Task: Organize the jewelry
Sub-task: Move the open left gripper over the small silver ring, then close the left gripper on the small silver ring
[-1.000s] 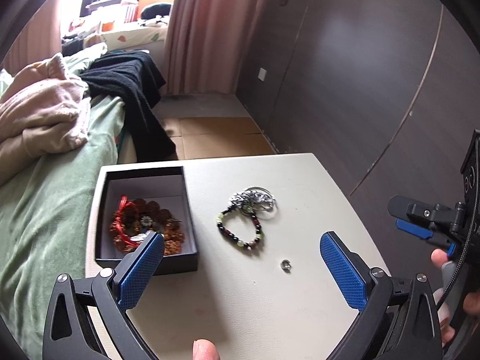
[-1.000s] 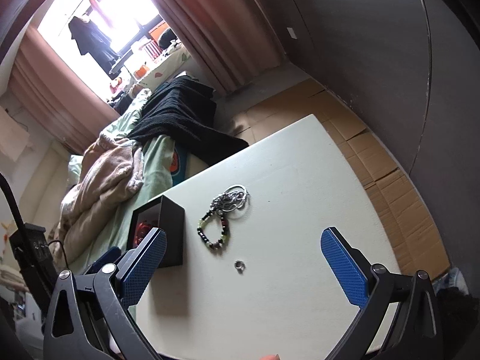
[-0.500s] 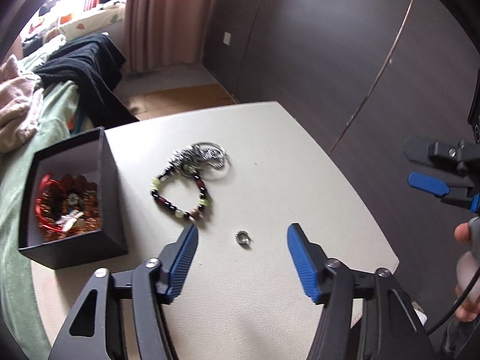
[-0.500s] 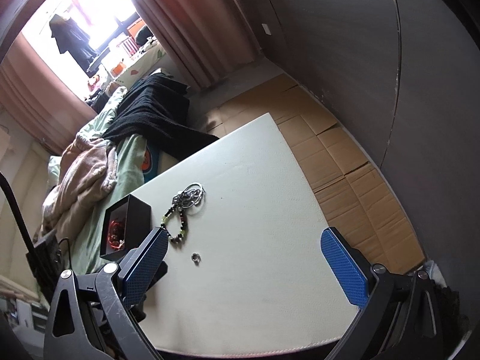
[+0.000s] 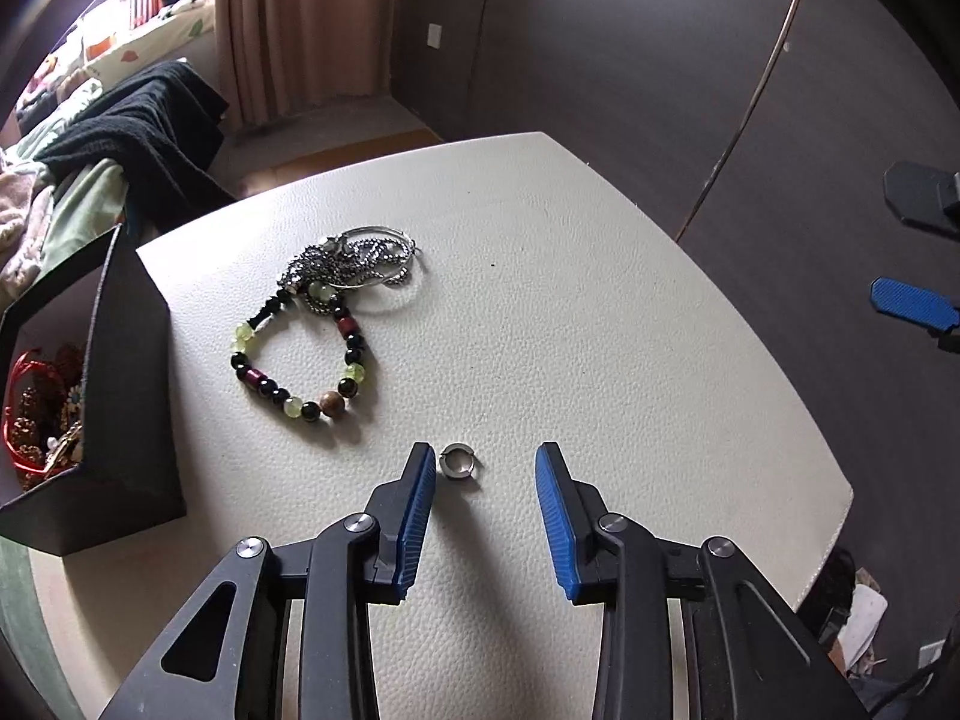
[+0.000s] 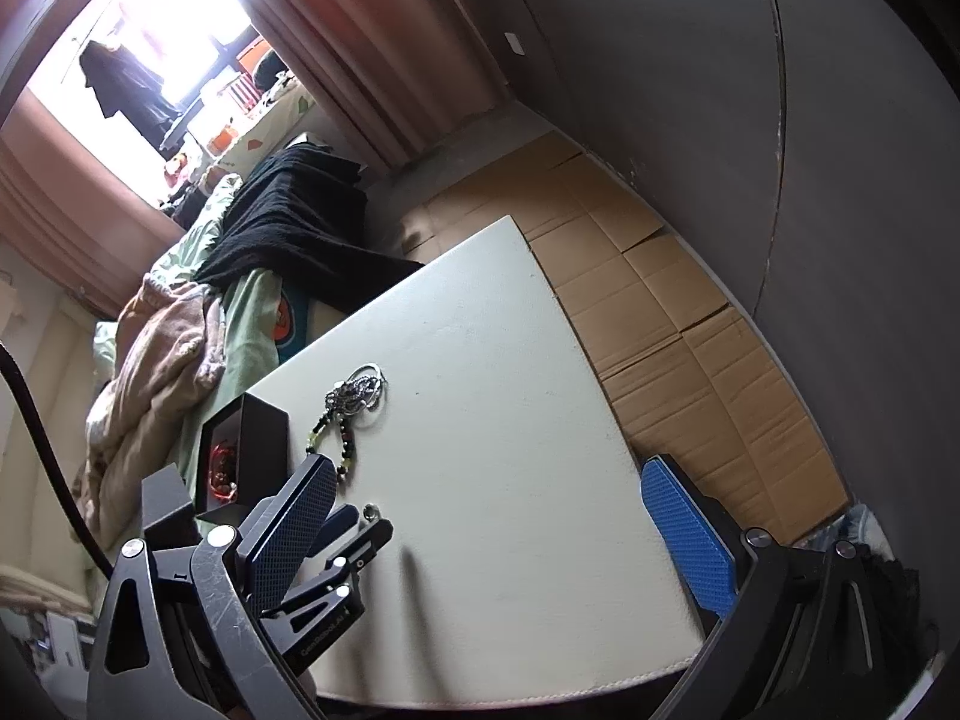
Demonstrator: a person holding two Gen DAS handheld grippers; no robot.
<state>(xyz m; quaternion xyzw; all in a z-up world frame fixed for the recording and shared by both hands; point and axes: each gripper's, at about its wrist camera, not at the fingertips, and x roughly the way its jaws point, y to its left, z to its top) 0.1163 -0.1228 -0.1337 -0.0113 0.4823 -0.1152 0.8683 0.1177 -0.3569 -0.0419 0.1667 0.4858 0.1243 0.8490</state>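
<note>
Left wrist view: closing left tongs [image 5: 485, 468] straddle the ring [image 5: 457, 461], beside one pad, ungripped.

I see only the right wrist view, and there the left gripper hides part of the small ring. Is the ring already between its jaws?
Observer: Yes. In the left wrist view the ring lies on the table between the jaws of the left gripper, close to one pad. The jaws have just been closing, but they do not press on it yet.
Operator: Thank you. Does the ring touch the beaded bracelet? My own gripper finger covers that place.
Observer: No. The beaded bracelet lies apart from the ring, farther from the gripper.
</note>
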